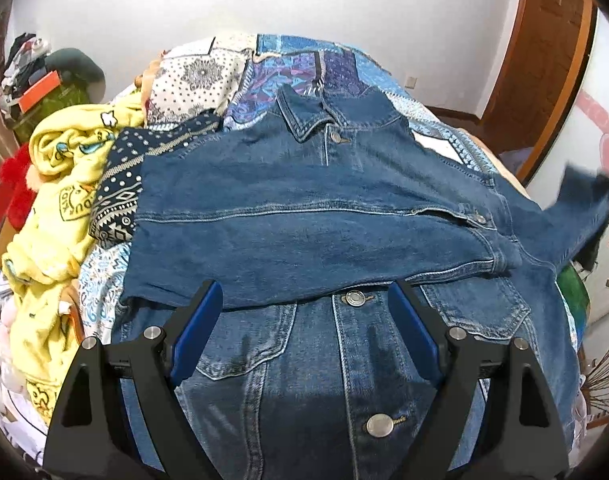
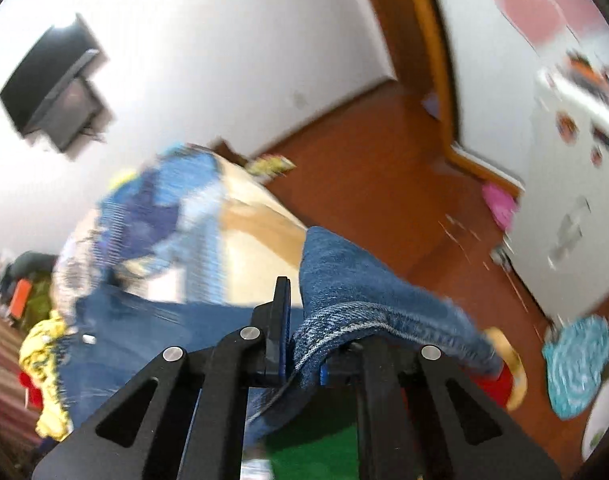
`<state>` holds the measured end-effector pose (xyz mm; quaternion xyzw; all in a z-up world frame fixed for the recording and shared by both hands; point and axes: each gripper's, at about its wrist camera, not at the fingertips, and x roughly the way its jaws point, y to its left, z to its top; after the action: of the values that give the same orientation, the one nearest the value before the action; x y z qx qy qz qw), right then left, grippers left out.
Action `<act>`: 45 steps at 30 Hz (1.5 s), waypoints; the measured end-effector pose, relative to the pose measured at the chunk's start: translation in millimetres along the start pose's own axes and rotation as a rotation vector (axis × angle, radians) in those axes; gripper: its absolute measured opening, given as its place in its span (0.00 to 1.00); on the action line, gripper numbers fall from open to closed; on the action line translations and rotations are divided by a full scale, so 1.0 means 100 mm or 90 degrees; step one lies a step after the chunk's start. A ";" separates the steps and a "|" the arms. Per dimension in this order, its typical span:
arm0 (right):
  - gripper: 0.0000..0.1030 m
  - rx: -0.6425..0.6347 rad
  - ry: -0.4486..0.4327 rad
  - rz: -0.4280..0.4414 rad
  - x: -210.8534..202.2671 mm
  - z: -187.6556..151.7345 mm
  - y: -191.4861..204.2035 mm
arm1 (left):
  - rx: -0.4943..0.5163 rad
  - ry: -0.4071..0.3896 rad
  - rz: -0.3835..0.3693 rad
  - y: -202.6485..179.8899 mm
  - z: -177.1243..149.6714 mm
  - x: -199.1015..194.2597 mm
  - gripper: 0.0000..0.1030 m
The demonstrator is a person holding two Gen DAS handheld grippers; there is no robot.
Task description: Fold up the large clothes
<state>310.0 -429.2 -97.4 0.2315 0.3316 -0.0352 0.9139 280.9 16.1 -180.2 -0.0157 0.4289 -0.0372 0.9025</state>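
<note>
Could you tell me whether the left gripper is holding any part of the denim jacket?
No, the left gripper stands open above the denim jacket, with nothing clamped between its blue pads.

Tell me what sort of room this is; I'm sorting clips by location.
Probably a bedroom in a home: a bed under a patchwork quilt carries the denim jacket, with a wall-mounted screen and a wooden door.

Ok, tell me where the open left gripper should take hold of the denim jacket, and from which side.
Take the folded sleeve's near edge, which lies across the denim jacket just ahead of the left gripper. Come in from the near side, low and forward: that edge forms a raised lip over the flat front panel, probably letting one finger slide under. The right gripper already pinches the other sleeve.
</note>
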 end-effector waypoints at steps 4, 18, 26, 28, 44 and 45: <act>0.09 -0.053 -0.028 0.083 -0.15 0.11 0.70 | -0.010 -0.011 -0.014 0.06 -0.01 -0.09 0.82; 0.09 -0.260 0.197 0.237 0.74 -1.28 2.59 | -0.065 -0.037 0.014 0.54 -0.15 -0.38 0.86; 0.10 -0.361 0.326 0.198 1.07 -1.96 2.62 | -0.044 -0.034 0.038 0.53 -0.22 -0.38 0.86; 0.15 -0.345 0.345 0.192 1.10 -1.96 2.59 | -0.037 -0.037 0.039 0.48 -0.18 -0.38 0.86; 0.71 -0.317 0.211 0.102 0.44 -1.39 1.46 | 0.115 -0.037 -0.033 -0.65 0.57 0.01 0.89; 0.72 -0.316 0.199 0.084 0.44 -1.36 1.39 | 0.140 -0.025 -0.035 -0.77 0.58 0.11 0.89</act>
<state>294.3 -241.0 -160.5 0.0249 0.4512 0.1422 0.8807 329.1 -61.7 -147.3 0.0713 0.4039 -0.1082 0.9056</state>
